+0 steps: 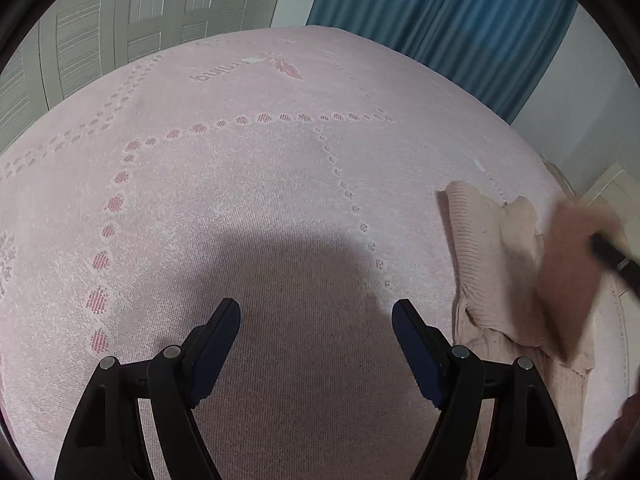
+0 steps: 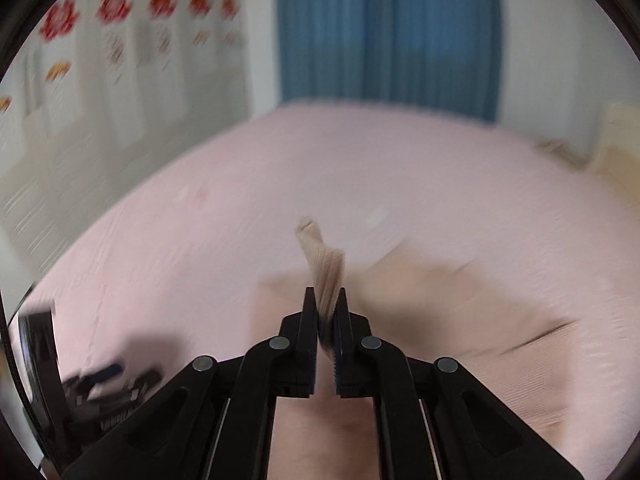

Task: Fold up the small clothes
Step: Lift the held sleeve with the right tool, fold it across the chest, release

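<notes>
A small pale pink knit garment (image 1: 492,264) lies on the pink bed cover (image 1: 280,184) at the right of the left wrist view. My left gripper (image 1: 316,312) is open and empty, low over the cover, to the left of the garment. My right gripper (image 2: 326,300) is shut on a ribbed strip of the garment (image 2: 324,268) and holds it lifted; the rest of the garment (image 2: 460,300) lies blurred below. In the left wrist view the right gripper (image 1: 612,258) shows as a dark blur with a raised flap of cloth (image 1: 568,276).
The bed cover (image 2: 240,208) carries a woven heart pattern (image 1: 104,260). Blue curtains (image 1: 448,12) hang behind the bed, with a patterned wall (image 1: 120,28) at the left. The left gripper shows blurred at the lower left of the right wrist view (image 2: 100,380).
</notes>
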